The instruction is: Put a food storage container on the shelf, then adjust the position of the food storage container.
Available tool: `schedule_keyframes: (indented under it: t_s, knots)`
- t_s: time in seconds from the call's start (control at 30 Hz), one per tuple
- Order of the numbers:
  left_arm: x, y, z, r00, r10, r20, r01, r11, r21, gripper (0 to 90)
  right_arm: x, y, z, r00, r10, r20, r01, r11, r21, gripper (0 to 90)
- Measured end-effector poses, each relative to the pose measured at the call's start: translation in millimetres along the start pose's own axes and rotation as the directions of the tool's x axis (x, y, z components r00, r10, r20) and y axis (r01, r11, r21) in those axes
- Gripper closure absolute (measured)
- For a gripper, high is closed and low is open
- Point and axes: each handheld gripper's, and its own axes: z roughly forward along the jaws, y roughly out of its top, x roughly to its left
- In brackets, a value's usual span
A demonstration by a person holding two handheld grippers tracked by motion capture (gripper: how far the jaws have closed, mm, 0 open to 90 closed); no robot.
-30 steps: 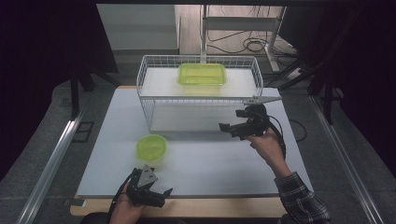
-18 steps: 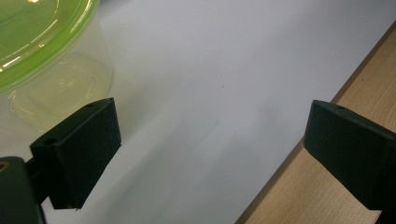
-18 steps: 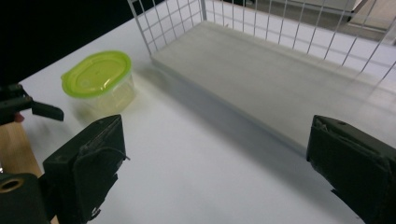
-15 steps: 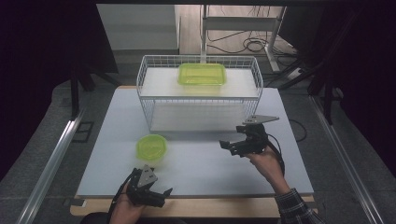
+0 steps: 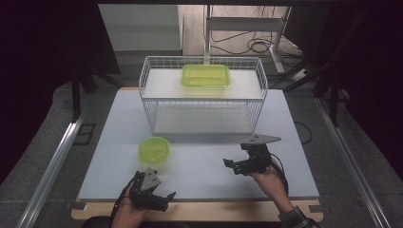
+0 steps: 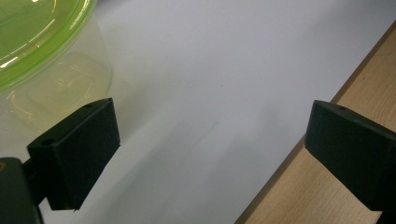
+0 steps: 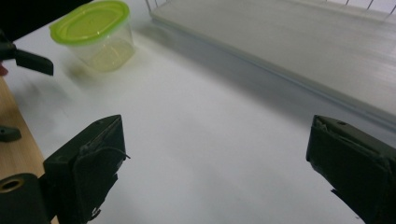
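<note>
Round clear plastic tub with a green lid (image 5: 154, 151) sits on the white table (image 5: 204, 175), near its front edge and a bit left of the middle. Nothing holds it.

One second ago the right claw (image 5: 236, 165) was up by the white wire basket (image 5: 203, 95), near its front right corner. Now it has come back toward the person and hangs low over the front right part of the table. Its jaws are wide open and empty. A flat green box (image 5: 206, 75) lies in the back of the basket, so that drop looks done.

The left claw (image 5: 161, 194) has not moved. It waits at the front edge of the table, just in front of the tub, with its jaws wide open and empty too.

I think the round tub is next. In the right gripper view the tub (image 7: 95, 35) is far off to the left.
</note>
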Motion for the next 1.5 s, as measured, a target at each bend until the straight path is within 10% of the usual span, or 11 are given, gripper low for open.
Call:
schedule_keyframes:
  t_s: [0.77,1.17,1.5]
  knots:
    - [3.2,4.3,-3.0,0.9993,-0.014,-0.033,0.014,0.9997,0.019,2.8,1.1,-42.5,10.4,1.0,0.006,0.002,-0.007,0.997,0.077,4.8]
    - [25.1,3.7,-27.5,0.9964,-0.084,-0.01,0.083,0.9959,-0.037,57.7,-3.3,-43.6,8.8,0.9998,-0.002,0.022,0.0,0.997,0.081,5.1]
    - [52.5,-8.4,-46.6,0.9818,-0.145,-0.123,0.141,0.9894,-0.033,89.6,-1.8,-45.4,11.9,0.9995,-0.021,0.022,0.018,0.994,0.104,5.7]
